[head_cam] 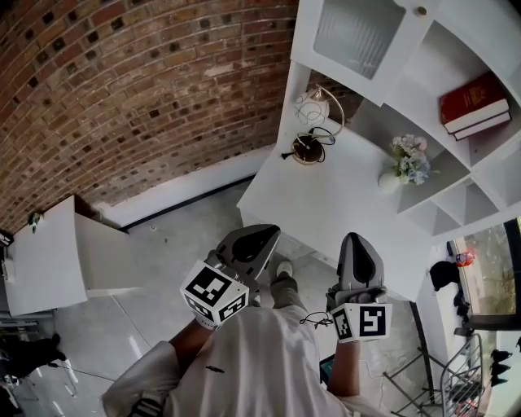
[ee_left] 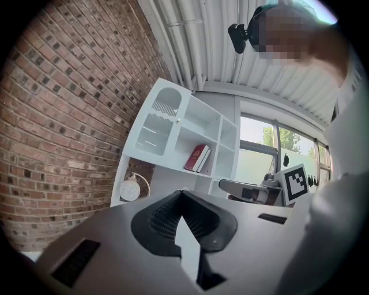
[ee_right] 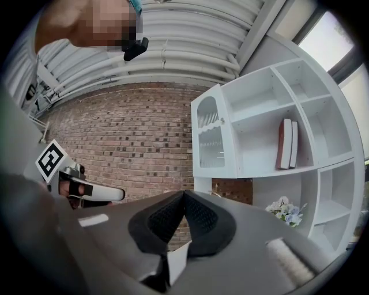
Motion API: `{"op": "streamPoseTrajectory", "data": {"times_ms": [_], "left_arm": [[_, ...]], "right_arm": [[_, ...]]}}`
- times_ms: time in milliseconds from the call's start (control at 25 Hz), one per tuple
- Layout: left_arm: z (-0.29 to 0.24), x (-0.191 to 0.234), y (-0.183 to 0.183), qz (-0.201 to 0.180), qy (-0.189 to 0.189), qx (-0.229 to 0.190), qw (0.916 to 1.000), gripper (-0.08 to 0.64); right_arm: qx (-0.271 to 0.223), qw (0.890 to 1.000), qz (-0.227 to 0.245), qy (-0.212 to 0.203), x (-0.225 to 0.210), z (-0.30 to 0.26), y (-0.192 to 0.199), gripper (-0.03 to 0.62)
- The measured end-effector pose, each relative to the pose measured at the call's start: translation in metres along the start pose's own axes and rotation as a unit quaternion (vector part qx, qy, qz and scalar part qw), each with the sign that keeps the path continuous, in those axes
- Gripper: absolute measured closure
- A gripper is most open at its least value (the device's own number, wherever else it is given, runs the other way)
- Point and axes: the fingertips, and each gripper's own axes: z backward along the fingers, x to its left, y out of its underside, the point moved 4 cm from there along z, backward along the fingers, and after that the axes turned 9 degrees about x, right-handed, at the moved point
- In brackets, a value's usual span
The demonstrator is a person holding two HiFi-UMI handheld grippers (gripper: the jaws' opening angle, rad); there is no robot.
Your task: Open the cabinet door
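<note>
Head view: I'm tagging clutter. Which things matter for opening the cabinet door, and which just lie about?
Job: cabinet door, knob, left gripper, right gripper.
Lying about: lamp, red book, flowers.

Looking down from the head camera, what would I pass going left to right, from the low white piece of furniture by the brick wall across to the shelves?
low white side table → round lamp → vase of flowers → red book
</note>
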Motion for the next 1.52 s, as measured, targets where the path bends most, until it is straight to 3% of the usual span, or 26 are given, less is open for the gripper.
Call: {"op": "streamPoseTrajectory", "data": {"times_ms": [960,1520], "left_arm": [[-0.140,0.036,-0.057,-0.022,-0.058,-0.009,0.9980,0.551],[-0.196,0.029,-0.065,-0.029,-0.096,-0.018,0.9948,0.551]], "right_arm": [[-0.034,0.998,-0.009,-0.061,-0.123,-0.118,-0.024,0.580],[-0.045,0.994,-0.002,-0.104,-0.178,-0.143,-0.021,0.580]]}}
